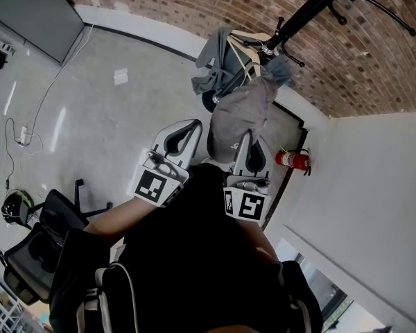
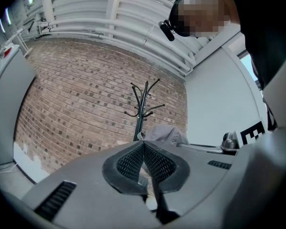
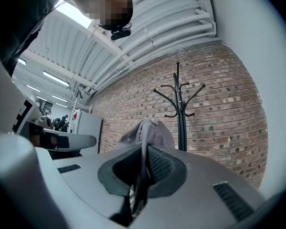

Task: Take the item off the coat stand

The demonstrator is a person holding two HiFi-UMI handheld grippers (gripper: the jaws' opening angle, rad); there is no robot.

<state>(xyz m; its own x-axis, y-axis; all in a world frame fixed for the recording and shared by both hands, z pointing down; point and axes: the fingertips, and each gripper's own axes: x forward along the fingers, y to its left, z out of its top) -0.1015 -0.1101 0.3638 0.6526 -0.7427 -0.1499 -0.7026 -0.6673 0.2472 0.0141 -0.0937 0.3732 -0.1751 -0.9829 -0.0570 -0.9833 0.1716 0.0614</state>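
The cap [image 1: 239,116], grey, is pinched by its edge in the fingers of the right gripper [image 3: 144,149] and held up in front of the black coat stand [image 1: 308,9], below the top hooks. The stand rises against a brick wall, with grey-blue clothes [image 1: 218,61] bunched on it lower down. The left gripper [image 2: 144,143] sits just beside the cap, fingers pressed together on nothing. A red fire extinguisher [image 1: 289,159] stands by the white wall.
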